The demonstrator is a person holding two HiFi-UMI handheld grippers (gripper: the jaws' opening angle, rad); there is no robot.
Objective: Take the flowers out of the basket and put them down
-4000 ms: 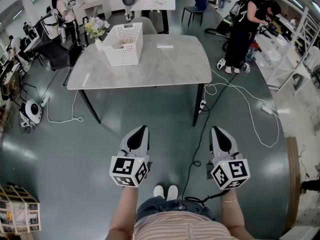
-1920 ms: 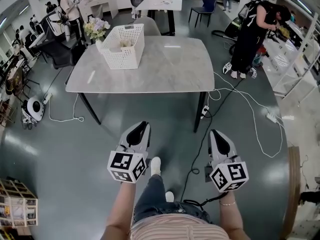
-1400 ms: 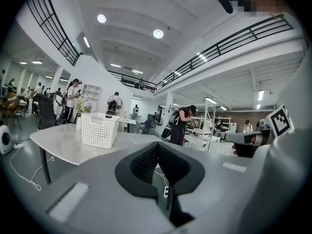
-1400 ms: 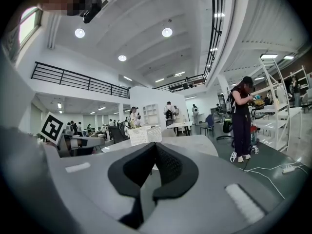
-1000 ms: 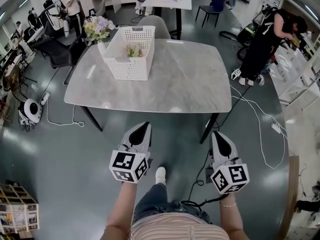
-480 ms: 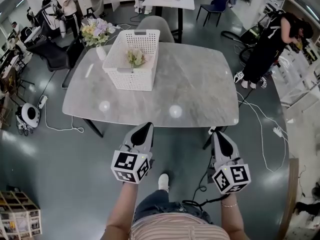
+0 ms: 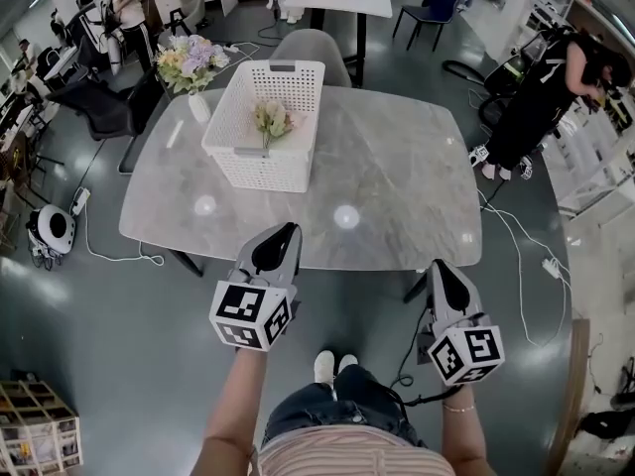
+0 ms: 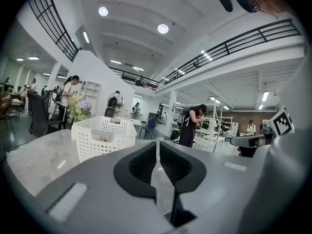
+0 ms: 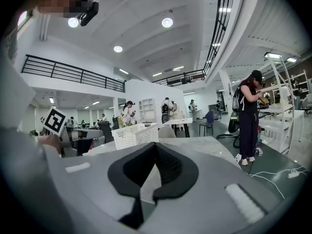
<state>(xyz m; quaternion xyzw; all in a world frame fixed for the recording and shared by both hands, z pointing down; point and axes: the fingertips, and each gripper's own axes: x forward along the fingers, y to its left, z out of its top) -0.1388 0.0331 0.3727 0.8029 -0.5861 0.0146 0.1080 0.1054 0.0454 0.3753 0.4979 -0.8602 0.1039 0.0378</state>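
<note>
Holding a gripper in each hand just short of the table's near edge, the person stands with white shoes (image 7: 331, 366) together on the grey floor. The left gripper (image 7: 289, 230) has just been opening its jaws: they stand parted by only a thin crack, with nothing between them. The right gripper (image 7: 438, 266) has its jaws together and is empty too. Both point ahead, about level, toward the table (image 7: 397, 167), a grey marbled top on dark legs.

On the table's left half sits a white lattice basket (image 7: 260, 162), well apart from both grippers. The flowers (image 7: 271, 117), pale pink blooms on a green stem, lie inside it on the basket's floor. Just beyond the basket, at the table's far left corner, a white vase (image 7: 199, 107) holds a bouquet (image 7: 189, 59) of yellow and lilac blooms. A grey chair (image 7: 310, 45) is tucked against the far edge. Off to the right, a person in black (image 7: 541, 97) bends over white shelving.
</note>
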